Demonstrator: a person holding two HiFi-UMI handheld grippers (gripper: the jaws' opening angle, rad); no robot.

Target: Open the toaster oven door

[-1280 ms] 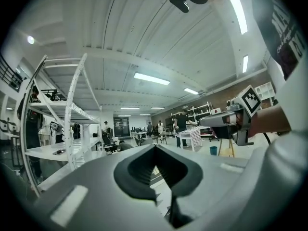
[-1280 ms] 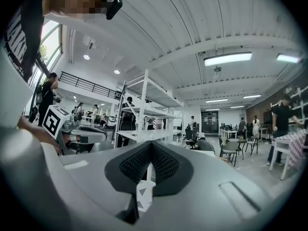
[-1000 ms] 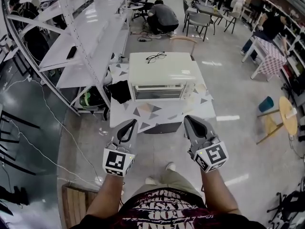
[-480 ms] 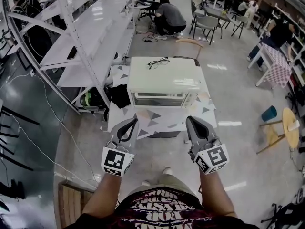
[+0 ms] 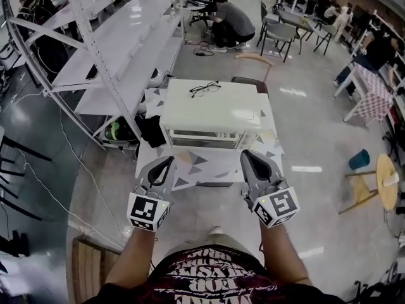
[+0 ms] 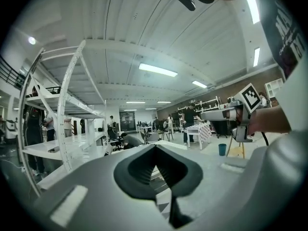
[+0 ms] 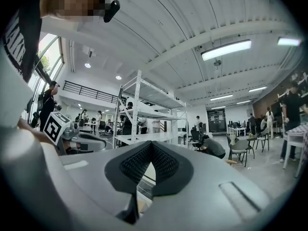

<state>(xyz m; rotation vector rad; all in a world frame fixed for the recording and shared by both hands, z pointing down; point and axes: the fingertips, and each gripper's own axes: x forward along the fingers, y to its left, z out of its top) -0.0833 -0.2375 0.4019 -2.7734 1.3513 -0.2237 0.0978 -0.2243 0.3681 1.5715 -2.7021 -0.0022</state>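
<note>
A white toaster oven (image 5: 212,109) stands on a small table with a triangle-patterned top (image 5: 209,162), its glass door (image 5: 212,139) shut and facing me. A pair of glasses (image 5: 204,88) lies on the oven's roof. Both grippers hover in the air short of the table's front edge, apart from the oven. My left gripper (image 5: 166,163) is below the oven's left corner and is shut on nothing, its tips meeting in the left gripper view (image 6: 155,146). My right gripper (image 5: 247,156), below the right corner, is likewise shut with nothing in it (image 7: 150,144).
A long white shelving rack (image 5: 120,37) runs along the left. A black bag (image 5: 152,132) lies beside the table's left side. A yellow-topped stool (image 5: 386,170) and a blue bucket (image 5: 359,159) stand at the right. A person crouches (image 5: 231,21) behind the oven. A wooden crate (image 5: 88,271) sits at lower left.
The oven and table have drawn nearer and lower in the head view as I stepped forward. Both grippers stay shut, now reaching just short of the table's front edge.
</note>
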